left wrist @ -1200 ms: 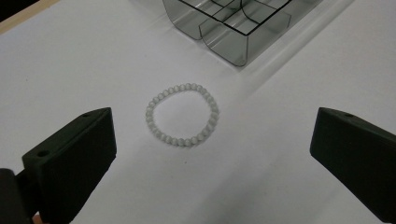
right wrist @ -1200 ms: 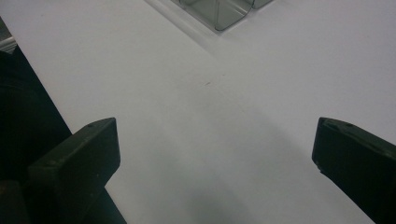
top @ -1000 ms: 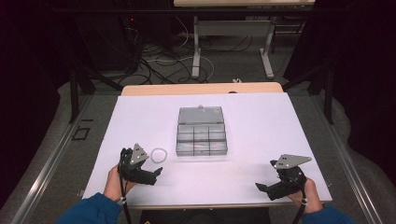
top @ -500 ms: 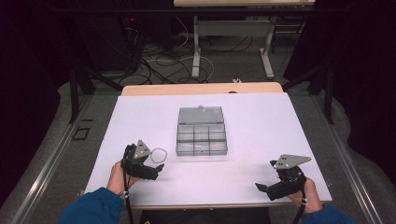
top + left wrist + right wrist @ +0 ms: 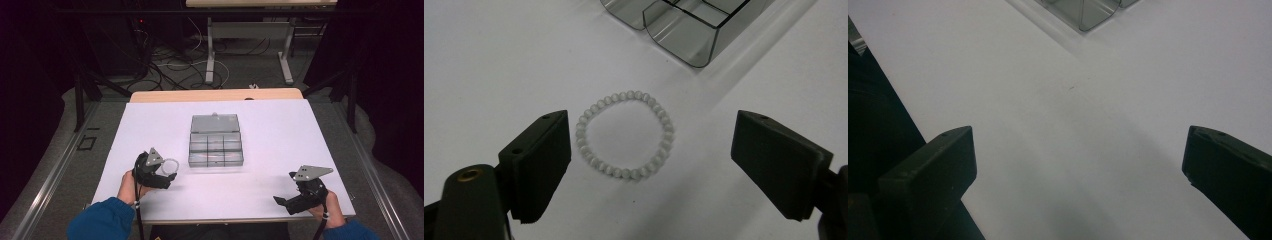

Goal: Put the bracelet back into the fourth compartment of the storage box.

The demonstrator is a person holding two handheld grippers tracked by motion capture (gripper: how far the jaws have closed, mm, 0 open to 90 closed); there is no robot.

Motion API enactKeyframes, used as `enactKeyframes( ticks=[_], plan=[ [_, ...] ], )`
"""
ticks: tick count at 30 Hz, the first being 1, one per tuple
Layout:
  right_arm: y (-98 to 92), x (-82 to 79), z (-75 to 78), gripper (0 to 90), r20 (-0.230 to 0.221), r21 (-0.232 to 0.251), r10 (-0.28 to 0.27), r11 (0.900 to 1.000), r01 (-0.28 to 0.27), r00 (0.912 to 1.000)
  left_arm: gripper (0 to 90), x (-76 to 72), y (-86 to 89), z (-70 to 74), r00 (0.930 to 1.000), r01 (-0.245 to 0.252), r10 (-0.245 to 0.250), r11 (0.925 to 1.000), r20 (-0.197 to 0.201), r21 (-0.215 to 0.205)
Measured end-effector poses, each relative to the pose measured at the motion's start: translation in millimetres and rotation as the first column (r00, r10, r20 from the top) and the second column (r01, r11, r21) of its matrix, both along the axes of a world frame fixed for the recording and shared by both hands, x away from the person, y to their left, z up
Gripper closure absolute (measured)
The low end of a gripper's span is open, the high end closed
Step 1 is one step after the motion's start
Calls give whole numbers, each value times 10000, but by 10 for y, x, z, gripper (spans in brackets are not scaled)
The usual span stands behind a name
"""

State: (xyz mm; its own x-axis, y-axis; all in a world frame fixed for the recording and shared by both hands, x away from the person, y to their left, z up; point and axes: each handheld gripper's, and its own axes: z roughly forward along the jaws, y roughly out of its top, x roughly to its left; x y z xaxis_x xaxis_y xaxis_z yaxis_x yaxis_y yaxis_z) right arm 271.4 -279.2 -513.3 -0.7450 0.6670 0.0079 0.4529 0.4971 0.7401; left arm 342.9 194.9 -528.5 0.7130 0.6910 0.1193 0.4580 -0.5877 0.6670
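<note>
Left hand-held gripper (image 5: 651,155), near the table's front-left corner, with jaws apart on either side of a bracelet (image 5: 626,135) of pale beads; the jaws have just been closing, yet neither pad touches the beads, so the bracelet lies flat and free on the white table (image 5: 280,135). In the high view the same gripper (image 5: 167,176) points toward the bracelet (image 5: 170,164), which rests just left of the box's front-left corner. The box (image 5: 216,147), a clear grey case with small compartments and its lid folded back, stands mid-table; its compartments look empty, though the view is too small to be sure. Right hand-held gripper (image 5: 280,202), jaws wide apart and holding nothing, rests near the front-right corner, well apart from the box. Judged stage: early; the grasp on the bracelet is not yet made. Left to do, most likely: close on the beads, lift, and carry them to a compartment.
</note>
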Motion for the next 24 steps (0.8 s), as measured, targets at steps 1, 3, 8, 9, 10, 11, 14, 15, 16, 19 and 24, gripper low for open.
enactKeyframes(
  ticks=[1, 3, 8, 9, 10, 11, 14, 15, 16, 19, 24],
  plan=[
    [0, 0, 1, 6, -21, -9, 11, 10000, -11, 10000, 182, 0, 0, 0, 10000, 0, 0, 10000, 0, 0],
    [1, 0, -1, 6, 0, 4, 4, 10000, -4, 10000, 206, 6, -16, -15, 9998, -43, 41, 9999, -190, -136],
    [0, 0, 2, 6, -51, -7, 26, 10000, -26, 10000, 269, 38, -16, -32, 9997, -8, 6, 10000, -247, -67],
    [2, 0, 0, 6, -29, -9, 25, 10000, -25, 10000, 287, 52, -16, -39, 9994, 41, -42, 10000, -351, -19],
    [3, 0, -2, 6, -11, -2, 16, 10000, -16, 10000, 310, 60, -20, -49, 9993, 76, -78, 9999, -354, -69],
    [1, 0, 0, 6, -37, 7, 26, 10000, -26, 10000, 331, 60, -20, -49, 9993, 76, -78, 9999, -354, -69],
    [2, 0, -1, 6, -29, -7, 28, 10000, -28, 10000, 397, 80, -36, -69, 9980, 278, -276, 9996, -566, 27],
    [2, 0, -1, 6, -29, -7, 28, 10000, -28, 10000, 410, 80, -36, -69, 9980, 278, -276, 9996, -566, 27],
    [2, 0, -2, 6, -7, 2, 13, 10000, -13, 10000, 425, 92, -45, -84, 9975, 347, -342, 9994, -613, 81],
    [0, 0, 1, 6, -37, -34, 19, 10000, -19, 10000, 479, 104, -52, -95, 9965, 377, -367, 9992, -752, 112],
    [1, 0, 0, 6, -65, -25, 40, 10000, -40, 10000, 571, 134, -66, -123, 9935, 528, -507, 9984, -1020, 177]
  ],
)
